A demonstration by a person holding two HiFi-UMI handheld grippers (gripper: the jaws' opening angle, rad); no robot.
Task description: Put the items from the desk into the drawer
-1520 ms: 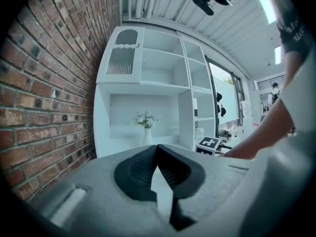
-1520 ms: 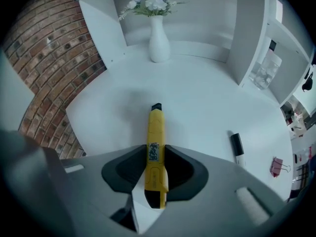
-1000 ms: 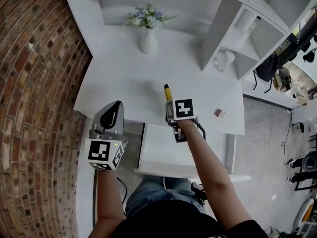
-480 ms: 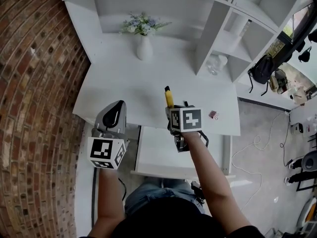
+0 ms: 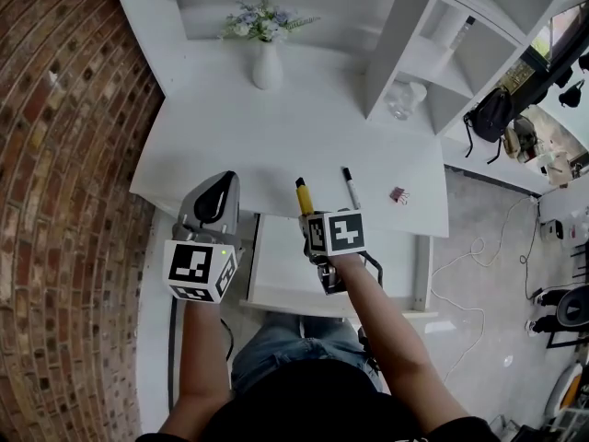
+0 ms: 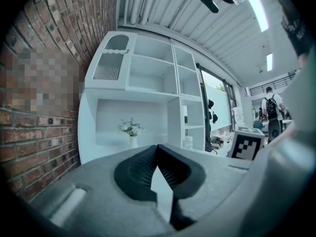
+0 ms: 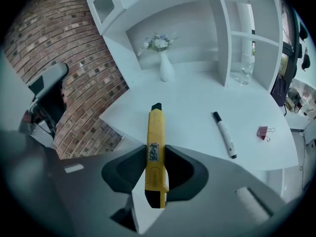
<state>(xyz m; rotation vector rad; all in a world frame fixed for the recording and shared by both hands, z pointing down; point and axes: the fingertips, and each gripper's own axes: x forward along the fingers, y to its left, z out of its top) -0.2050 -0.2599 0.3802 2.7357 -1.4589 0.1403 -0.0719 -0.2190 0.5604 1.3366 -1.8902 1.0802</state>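
My right gripper (image 5: 308, 217) is shut on a yellow utility knife (image 5: 302, 196), held over the front edge of the white desk (image 5: 239, 145) with its black tip pointing away from me. In the right gripper view the knife (image 7: 155, 142) stands straight between the pads of the right gripper (image 7: 156, 154). A black-capped marker (image 5: 351, 188) and a small pink binder clip (image 5: 398, 194) lie on the desk to the right. The white drawer (image 5: 281, 274) stands pulled out under my right hand. My left gripper (image 5: 216, 193) hovers at the desk's left front corner, shut and holding nothing.
A white vase of flowers (image 5: 267, 63) stands at the back of the desk. White shelves (image 5: 414, 53) rise at the right with a glass jar (image 5: 402, 99) on them. A brick wall (image 5: 64, 155) runs along the left side. Cables lie on the floor at the right.
My right gripper has drawn the knife back from over the desk toward its front edge and the drawer, which uncovers the marker. The left gripper has shifted only a little.
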